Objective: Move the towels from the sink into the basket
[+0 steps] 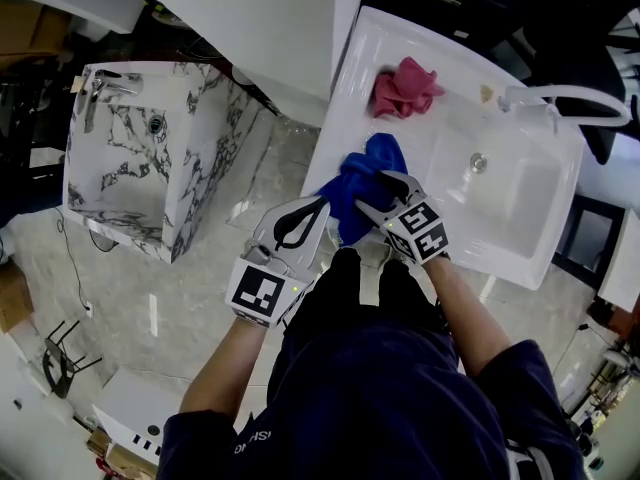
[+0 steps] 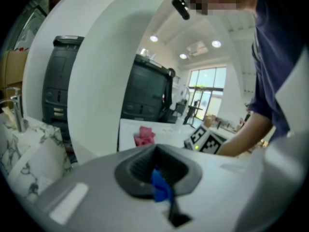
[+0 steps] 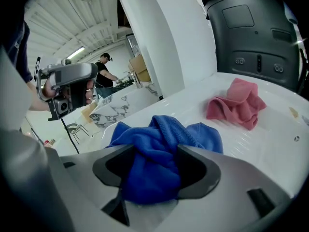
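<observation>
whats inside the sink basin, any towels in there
Only the drain shows in the basin, no towels. The pink towel and blue towel are on the deck beside it. The right gripper covers the basin's near corner, so that part cannot be seen.

Towels: two, blue towel (image 1: 366,173) and pink towel (image 1: 403,88)
Sinks: two, white sink (image 1: 515,213) and marble sink (image 1: 120,173)
Grippers: two, left gripper (image 1: 318,208) and right gripper (image 1: 373,191)
</observation>
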`<action>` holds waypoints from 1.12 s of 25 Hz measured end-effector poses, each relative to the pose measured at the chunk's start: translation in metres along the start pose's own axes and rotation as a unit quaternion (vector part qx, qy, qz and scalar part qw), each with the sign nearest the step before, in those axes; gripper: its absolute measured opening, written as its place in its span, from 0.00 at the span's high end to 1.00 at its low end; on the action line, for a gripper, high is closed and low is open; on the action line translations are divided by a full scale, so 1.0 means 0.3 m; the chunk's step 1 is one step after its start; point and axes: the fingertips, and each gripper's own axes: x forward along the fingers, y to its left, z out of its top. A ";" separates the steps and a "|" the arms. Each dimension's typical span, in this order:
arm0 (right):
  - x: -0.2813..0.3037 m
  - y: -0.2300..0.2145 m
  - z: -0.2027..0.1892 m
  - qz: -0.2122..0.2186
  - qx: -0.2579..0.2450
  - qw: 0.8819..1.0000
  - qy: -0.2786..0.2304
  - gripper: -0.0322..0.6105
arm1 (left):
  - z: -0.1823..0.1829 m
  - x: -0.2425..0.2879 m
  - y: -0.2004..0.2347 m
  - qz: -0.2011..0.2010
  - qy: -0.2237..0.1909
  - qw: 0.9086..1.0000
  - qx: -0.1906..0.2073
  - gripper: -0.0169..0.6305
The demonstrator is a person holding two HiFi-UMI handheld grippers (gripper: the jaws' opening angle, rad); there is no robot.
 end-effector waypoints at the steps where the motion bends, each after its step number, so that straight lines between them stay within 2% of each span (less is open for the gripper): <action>1: 0.002 -0.007 -0.001 -0.004 -0.003 1.000 0.002 0.54 | -0.001 0.000 0.002 0.000 0.001 1.000 0.001 0.97; 3: 0.004 -0.025 -0.004 -0.019 -0.015 1.000 0.007 0.57 | 0.000 0.001 0.003 0.000 0.004 1.000 0.002 0.97; 5: 0.006 -0.045 -0.008 -0.033 -0.029 0.999 0.008 0.70 | 0.003 0.003 0.003 0.001 0.004 1.000 0.001 0.97; 13: 0.003 -0.051 -0.012 -0.038 -0.034 0.999 0.006 0.85 | 0.008 0.014 -0.010 0.000 0.006 1.000 0.007 0.97; 22: -0.069 -0.056 0.018 -0.032 -0.002 0.999 -0.029 0.88 | 0.056 0.020 -0.046 -0.007 -0.009 1.000 0.017 0.97; 28: -0.178 -0.075 0.041 -0.048 0.009 0.997 -0.063 0.89 | 0.076 0.034 -0.097 -0.024 -0.006 0.999 0.036 0.97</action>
